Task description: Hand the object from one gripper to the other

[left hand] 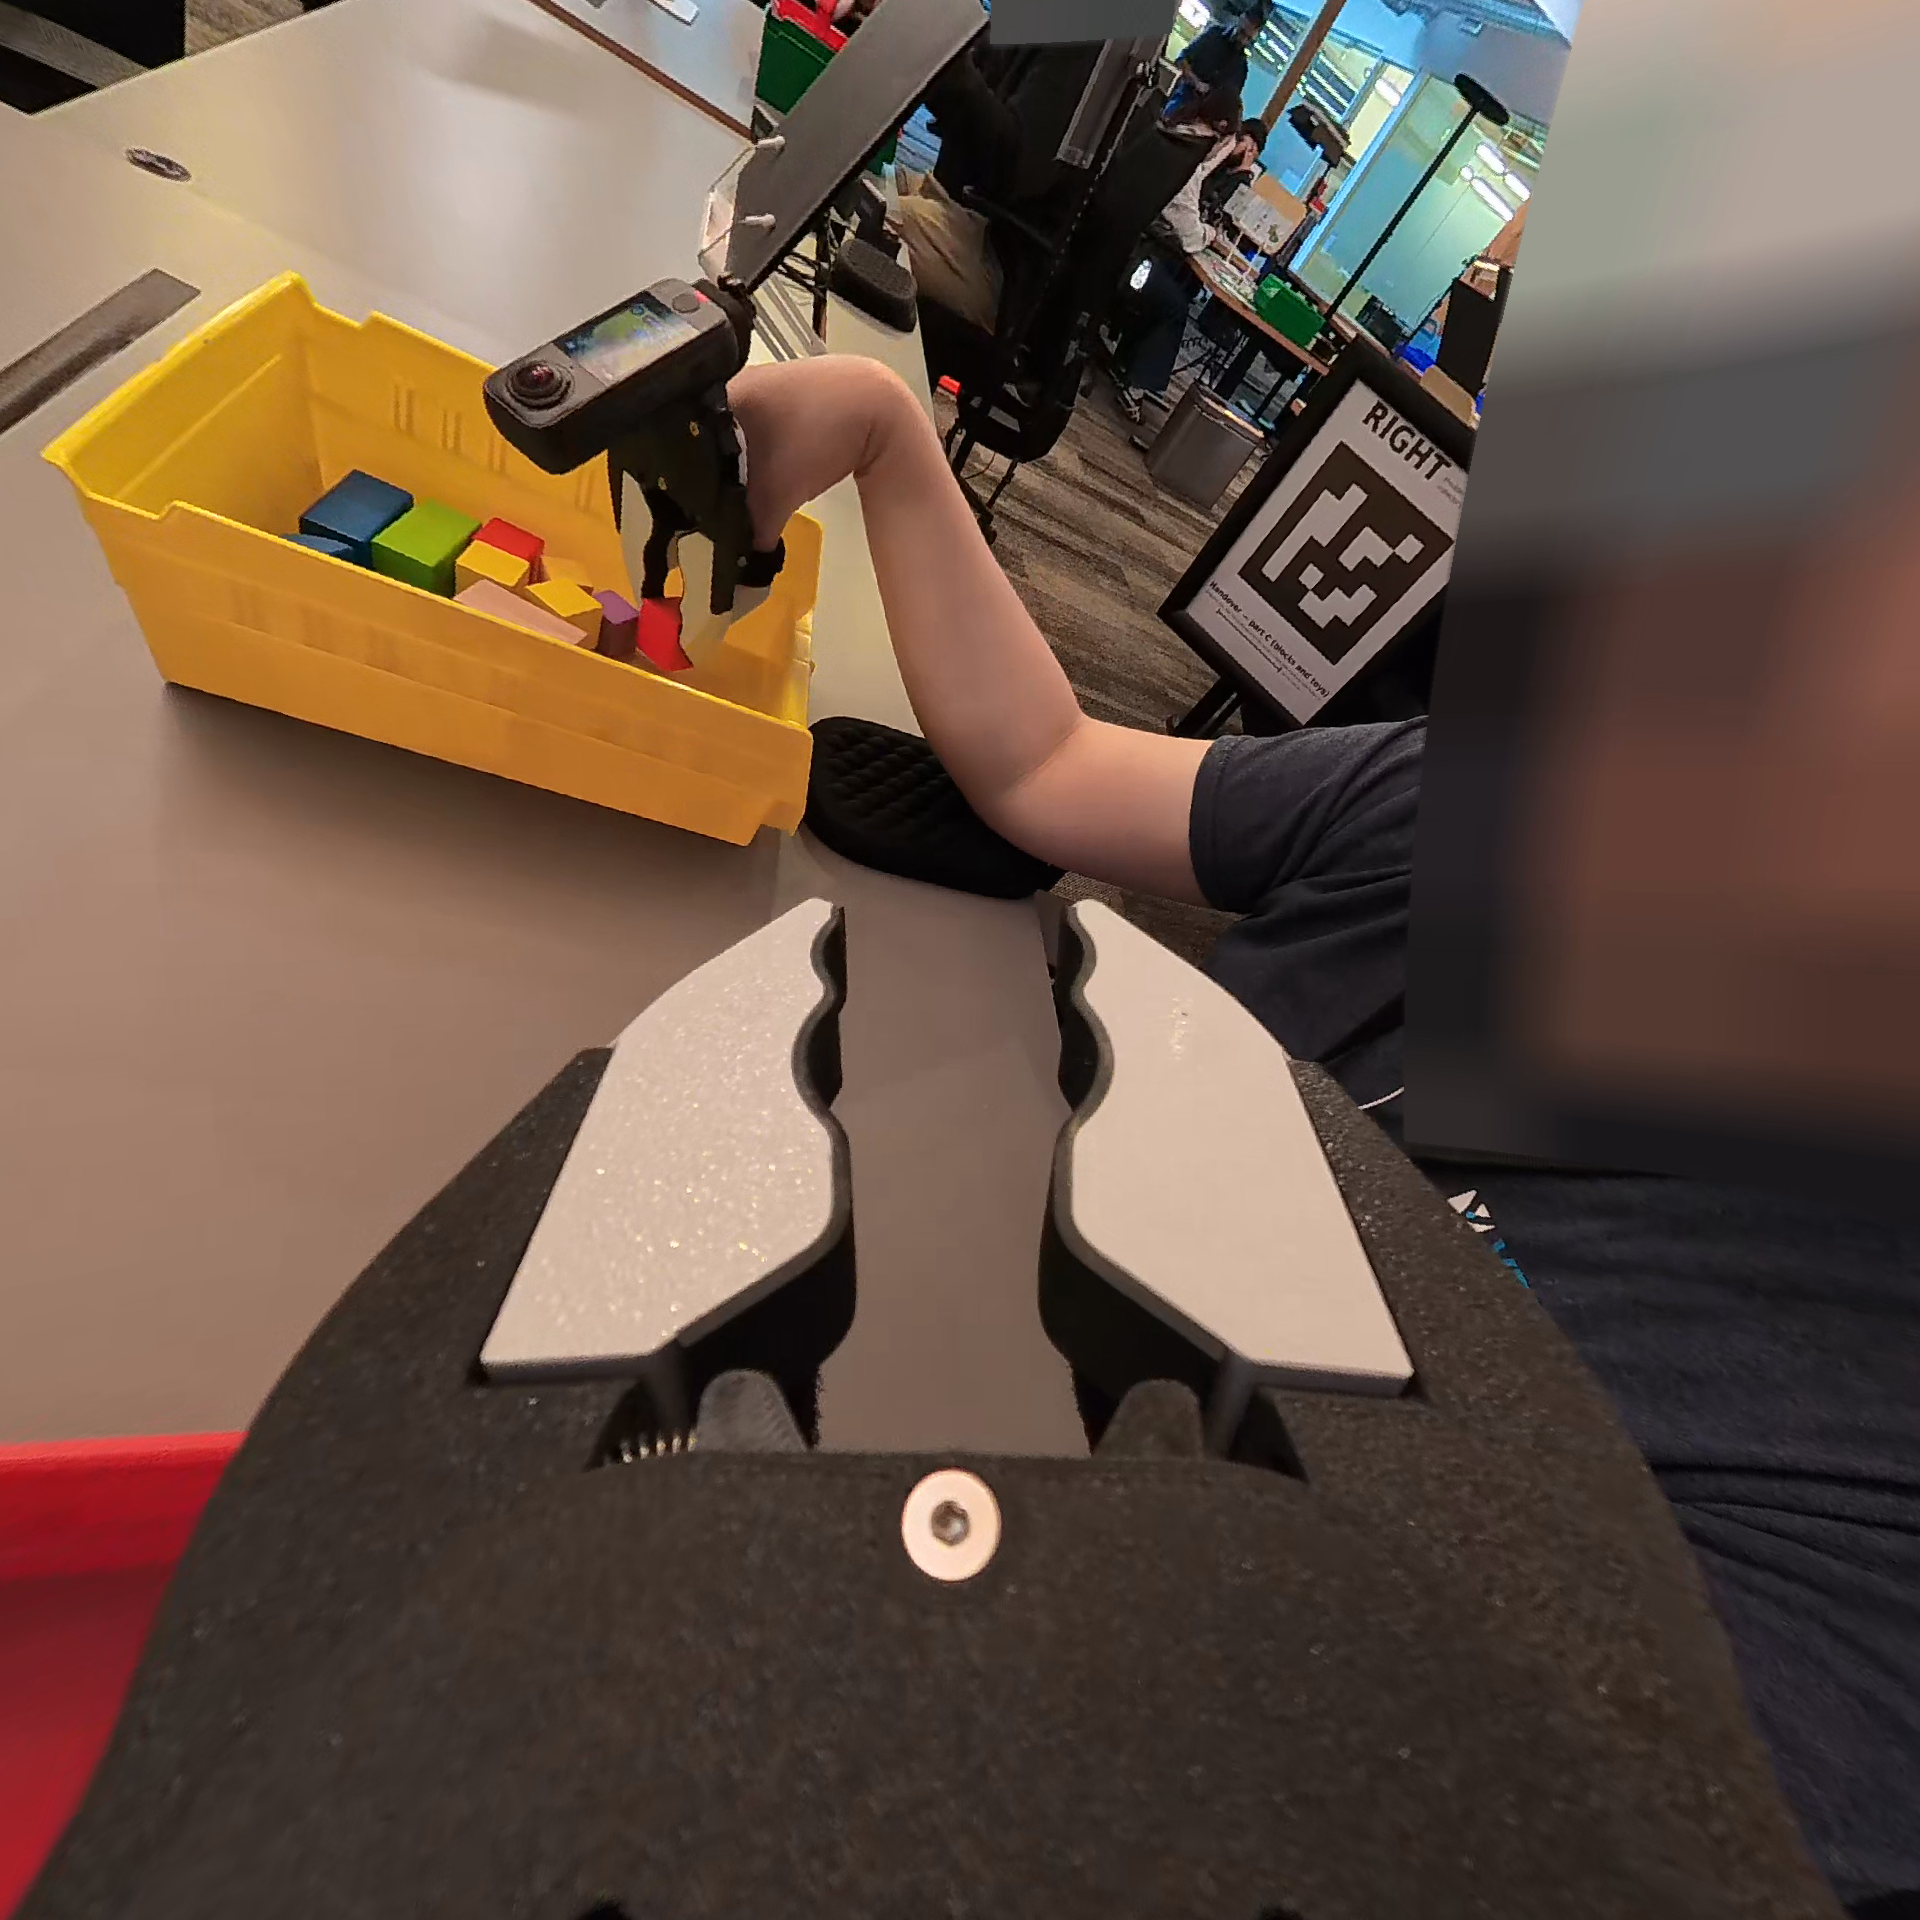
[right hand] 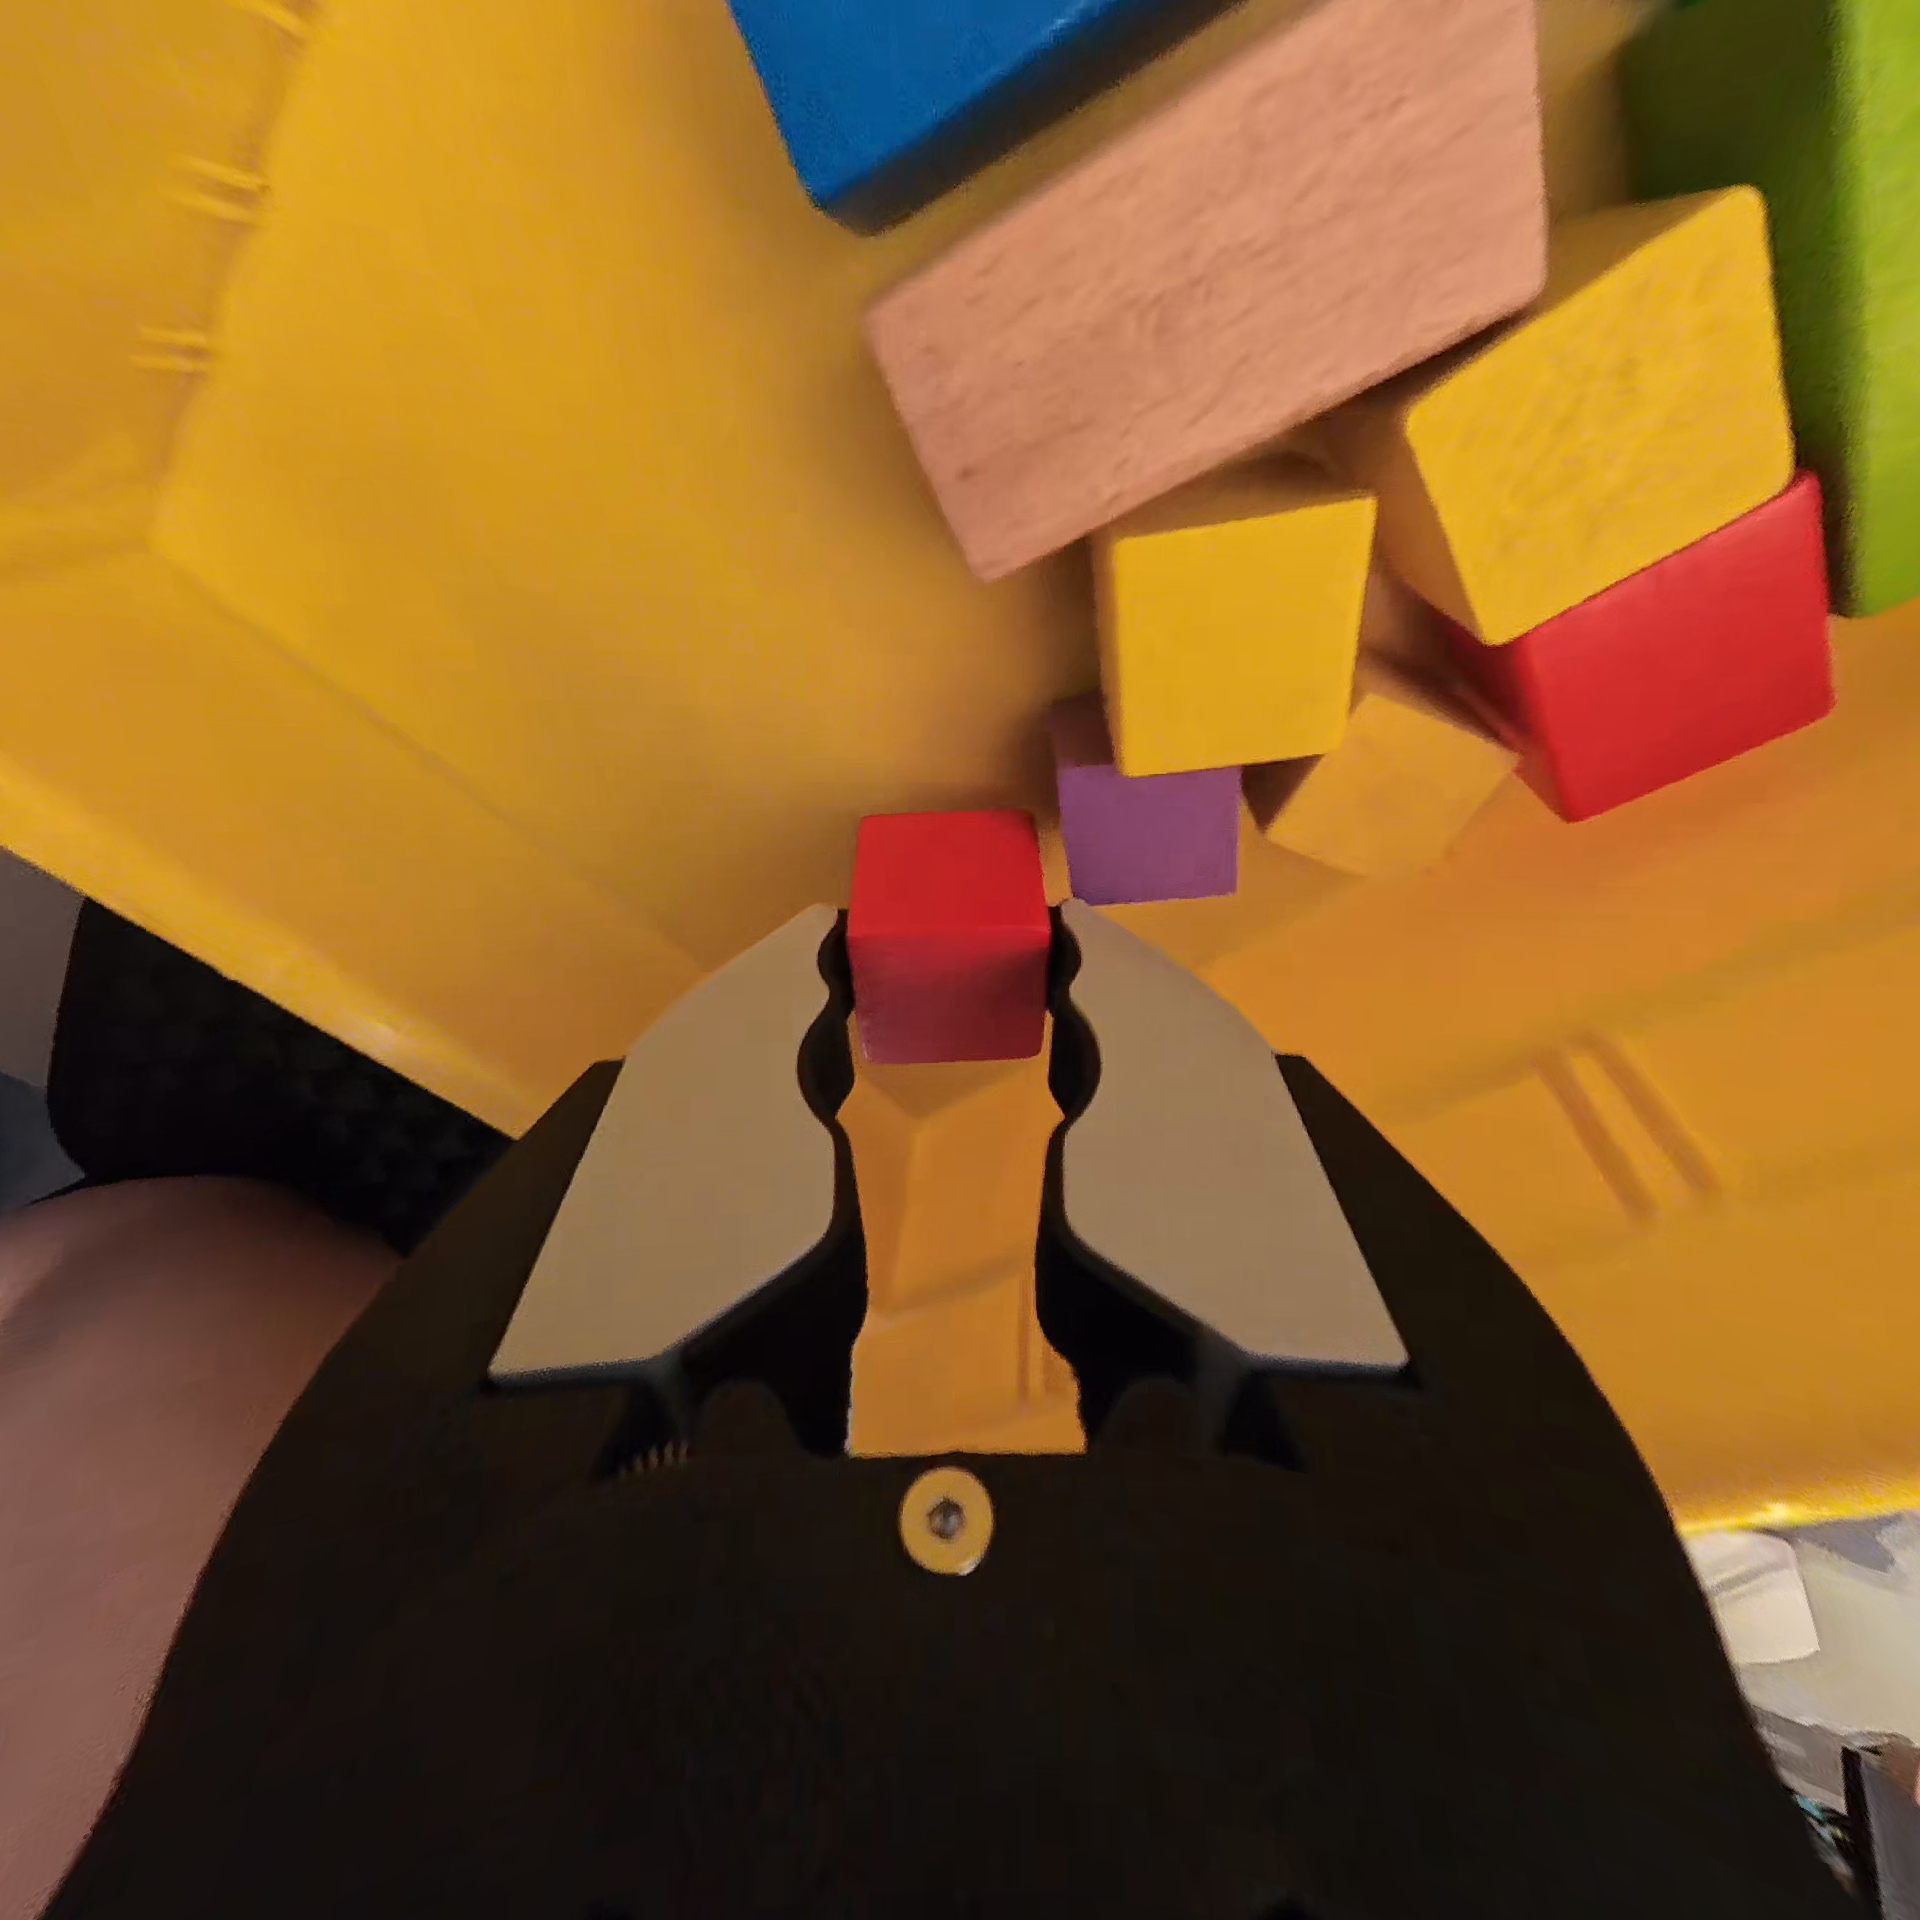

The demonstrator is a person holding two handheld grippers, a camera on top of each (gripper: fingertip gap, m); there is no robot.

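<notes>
A small red block (right hand: 945, 935) sits between the tips of my right gripper (right hand: 948, 940), whose fingers press both its sides inside the yellow bin (right hand: 468, 520). In the left wrist view the same right gripper (left hand: 694, 597) reaches down into the yellow bin (left hand: 468, 707) and holds the red block (left hand: 661, 634). My left gripper (left hand: 945, 935) is open and empty, low over the grey table (left hand: 312, 987), well short of the bin.
Several more blocks lie in the bin: blue (left hand: 355, 509), green (left hand: 424, 545), yellow (right hand: 1236, 634), purple (right hand: 1148, 831), red (right hand: 1673, 675) and a plain wooden one (right hand: 1195, 312). A black pad (left hand: 914, 810) lies by the bin. A red bin edge (left hand: 94, 1538) is lower left. A sign stand (left hand: 1340, 540) stands right.
</notes>
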